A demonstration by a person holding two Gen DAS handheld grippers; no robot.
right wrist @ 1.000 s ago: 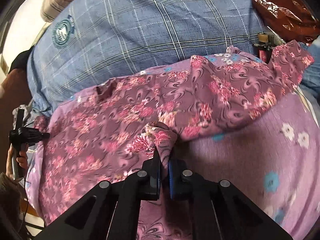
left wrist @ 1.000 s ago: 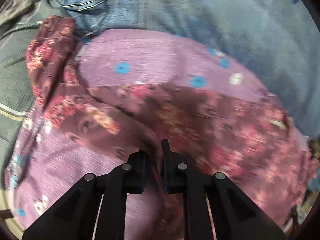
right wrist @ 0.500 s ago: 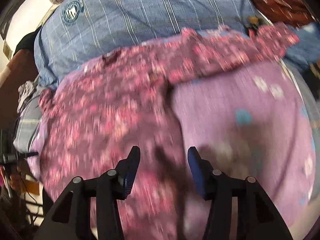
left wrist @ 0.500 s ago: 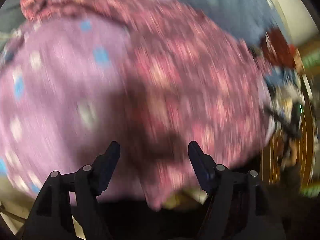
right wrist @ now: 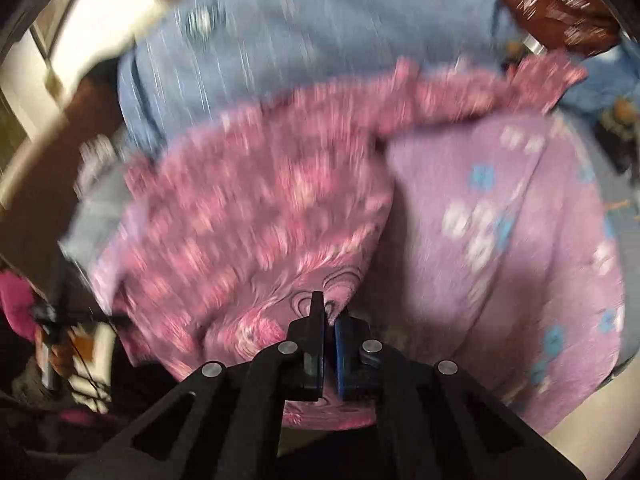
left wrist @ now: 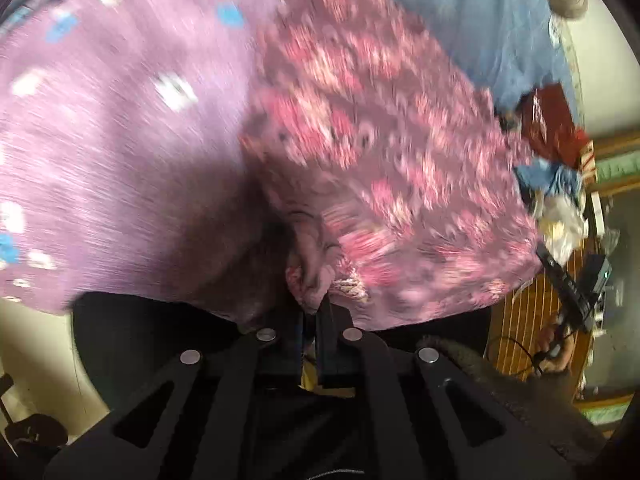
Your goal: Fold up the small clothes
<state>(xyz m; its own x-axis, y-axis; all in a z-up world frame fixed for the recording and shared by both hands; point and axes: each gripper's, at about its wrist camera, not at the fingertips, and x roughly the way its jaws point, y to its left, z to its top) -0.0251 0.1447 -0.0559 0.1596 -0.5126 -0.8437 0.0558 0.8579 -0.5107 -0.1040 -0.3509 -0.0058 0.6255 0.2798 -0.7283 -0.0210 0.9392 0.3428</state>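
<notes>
Currently my left gripper (left wrist: pixel 310 312) has its jaws pinched on a bunched edge of the floral garment (left wrist: pixel 392 152); they stood spread half a second ago and have just been closing, with that cloth now between them. My right gripper (right wrist: pixel 329 316) is likewise clamped on the garment's near hem (right wrist: pixel 312 300), its jaws having just been closing from the same spread stance. A second ago both grippers nipped folds nearer the garment's middle; both grips now sit at its near edge.

The garment is dark maroun-pink with rose flower print, thin and creased. It lies on the lilac flowered sheet (left wrist: pixel 120 128), which covers the near part of the bed; a blue checked sheet (right wrist: pixel 300 32) lies beyond it. Motion blur softens both views, so the fold lines are probably, not certainly, along the garment's long edge.
</notes>
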